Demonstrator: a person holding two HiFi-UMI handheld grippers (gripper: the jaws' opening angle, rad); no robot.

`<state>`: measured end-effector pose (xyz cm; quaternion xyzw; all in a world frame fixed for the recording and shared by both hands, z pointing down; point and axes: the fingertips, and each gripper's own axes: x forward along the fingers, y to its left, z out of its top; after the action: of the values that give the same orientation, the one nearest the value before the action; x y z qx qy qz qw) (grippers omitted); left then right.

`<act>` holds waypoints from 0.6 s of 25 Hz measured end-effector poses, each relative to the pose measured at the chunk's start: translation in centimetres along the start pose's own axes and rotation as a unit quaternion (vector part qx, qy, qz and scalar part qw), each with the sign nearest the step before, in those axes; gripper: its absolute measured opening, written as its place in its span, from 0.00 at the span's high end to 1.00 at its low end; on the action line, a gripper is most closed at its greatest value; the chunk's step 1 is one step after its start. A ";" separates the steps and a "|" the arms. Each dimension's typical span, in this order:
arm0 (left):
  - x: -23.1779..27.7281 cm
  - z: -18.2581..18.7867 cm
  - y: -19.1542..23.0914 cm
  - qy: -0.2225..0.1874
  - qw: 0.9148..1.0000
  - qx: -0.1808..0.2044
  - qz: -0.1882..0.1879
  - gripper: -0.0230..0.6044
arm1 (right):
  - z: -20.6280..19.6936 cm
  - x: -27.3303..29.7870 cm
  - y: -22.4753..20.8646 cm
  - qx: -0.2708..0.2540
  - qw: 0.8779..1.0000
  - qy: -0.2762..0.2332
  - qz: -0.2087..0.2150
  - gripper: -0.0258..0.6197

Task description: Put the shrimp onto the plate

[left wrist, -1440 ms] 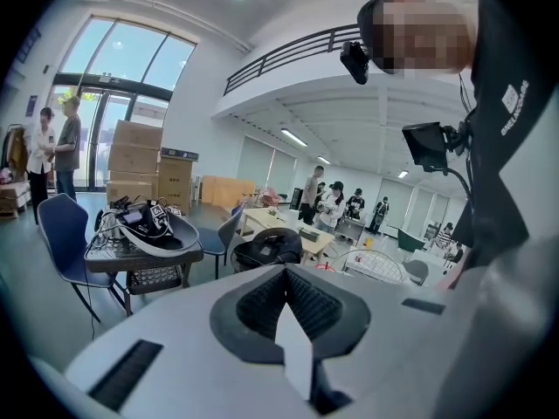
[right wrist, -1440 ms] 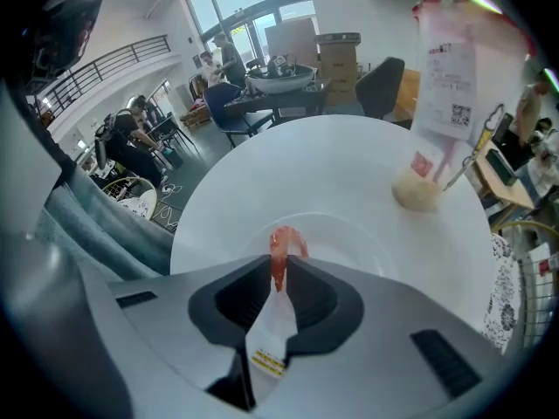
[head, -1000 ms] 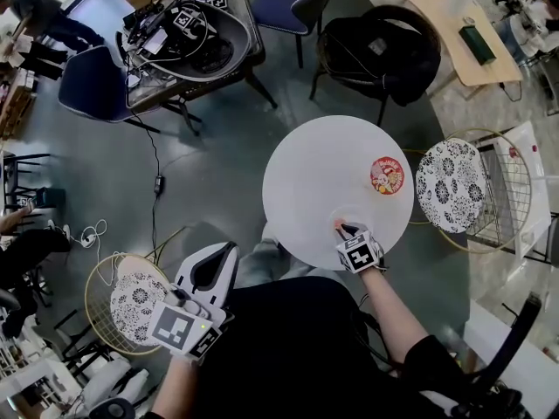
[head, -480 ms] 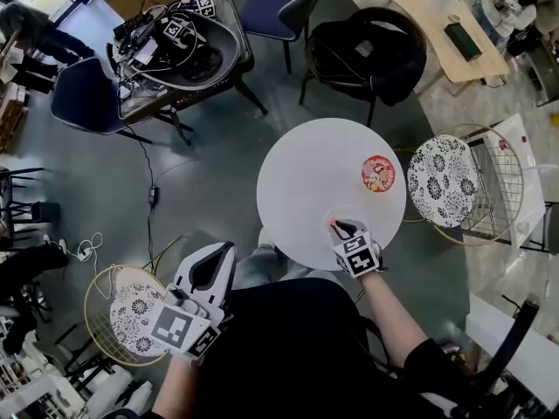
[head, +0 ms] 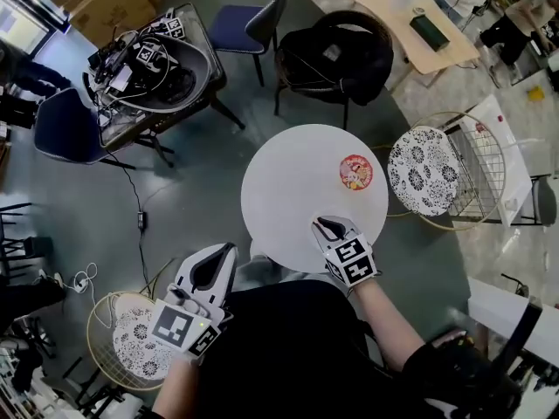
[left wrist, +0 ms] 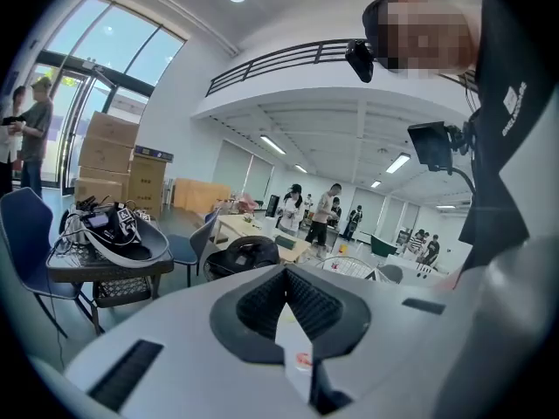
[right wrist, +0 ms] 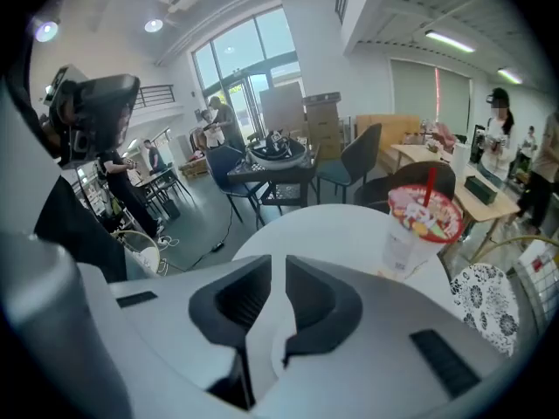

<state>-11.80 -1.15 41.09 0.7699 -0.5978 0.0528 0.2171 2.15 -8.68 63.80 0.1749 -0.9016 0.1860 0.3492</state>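
I can make out no shrimp and no plate in any view. A round white table [head: 288, 190] stands in the middle, with a clear cup with a red printed lid [head: 355, 172] on its right part. My right gripper [head: 317, 223] lies over the table's near edge, shut, with nothing between its jaws. In the right gripper view the right gripper [right wrist: 278, 264] points across the table [right wrist: 323, 225] with the cup [right wrist: 419, 225] ahead to the right. My left gripper [head: 231, 248] hangs off the table at the lower left, shut and empty. The left gripper view shows its jaws [left wrist: 286, 273] aimed at the table.
Wire chairs with patterned cushions stand right of the table [head: 424, 168] and at the lower left [head: 135, 330]. Beyond the table are a black chair with a bag [head: 327, 55], a dark table loaded with cables and gear [head: 153, 55], a blue chair [head: 70, 129] and a wooden table [head: 397, 11].
The head view has swung, so the table and cup sit further left in the picture. A small orange speck seen at the right gripper's tips earlier no longer shows. The left gripper has hardly moved.
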 end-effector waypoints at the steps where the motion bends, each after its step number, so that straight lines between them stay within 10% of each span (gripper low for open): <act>1: 0.2 0.1 -0.1 -0.001 1.000 0.001 -0.006 0.95 | 0.9 -0.5 0.2 0.001 1.000 -0.012 -0.001 0.87; 15: 4.0 1.8 -2.4 -0.017 0.994 0.011 -0.111 0.95 | 11.5 -8.9 2.2 0.003 0.985 -0.166 -0.049 0.87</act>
<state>-8.71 -5.00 40.20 0.8346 -0.5115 0.0217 0.2034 0.87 -10.40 49.25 0.2488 -0.9367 0.1397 0.2030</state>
